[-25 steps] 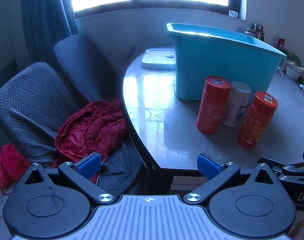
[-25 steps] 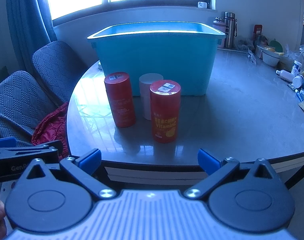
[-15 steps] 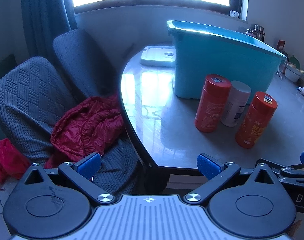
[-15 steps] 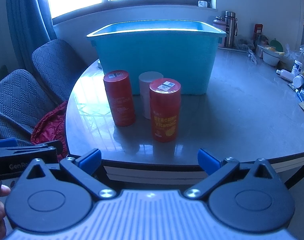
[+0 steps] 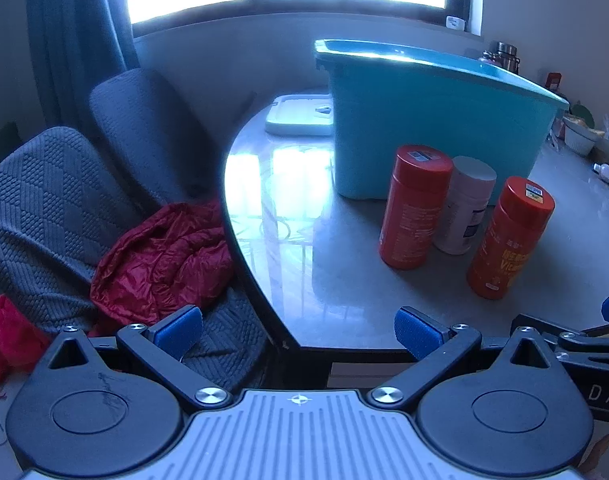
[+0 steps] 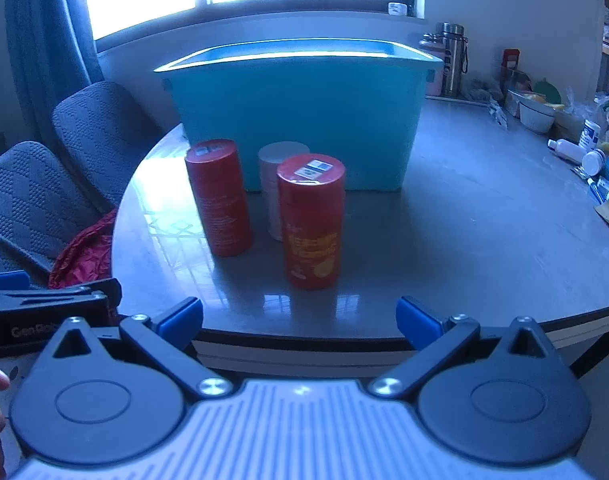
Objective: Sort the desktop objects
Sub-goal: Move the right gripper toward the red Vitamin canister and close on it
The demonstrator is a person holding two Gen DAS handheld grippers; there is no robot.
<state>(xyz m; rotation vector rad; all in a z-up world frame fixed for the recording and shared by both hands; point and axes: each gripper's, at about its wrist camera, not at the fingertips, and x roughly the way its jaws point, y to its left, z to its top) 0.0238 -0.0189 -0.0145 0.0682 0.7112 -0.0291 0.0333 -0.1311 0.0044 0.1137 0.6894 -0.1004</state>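
Canisters: two red canisters, left one (image 6: 220, 200) and near one (image 6: 312, 220), and a white bottle (image 6: 278, 188) stand upright at frame centre, long axes vertical, lids up; printed label of the near one faces the right wrist camera
Bin: teal bin (image 6: 300, 116) just behind them, open side up, interior hidden from both views
Table: grey table (image 6: 484, 232) with a curved near edge crossing the lower frame; bare surface right of the canisters, clutter of small bottles at the far right, too small to identify
Left gripper (image 5: 298, 330): jaws spread wide, holding nothing, below the table edge at lower centre
Right gripper (image 6: 300, 318): jaws likewise released, empty, before the near canister
Occlusion: white bottle partly covered by the near canister; red cloth (image 5: 164, 256) on a grey chair (image 5: 44, 200) at left
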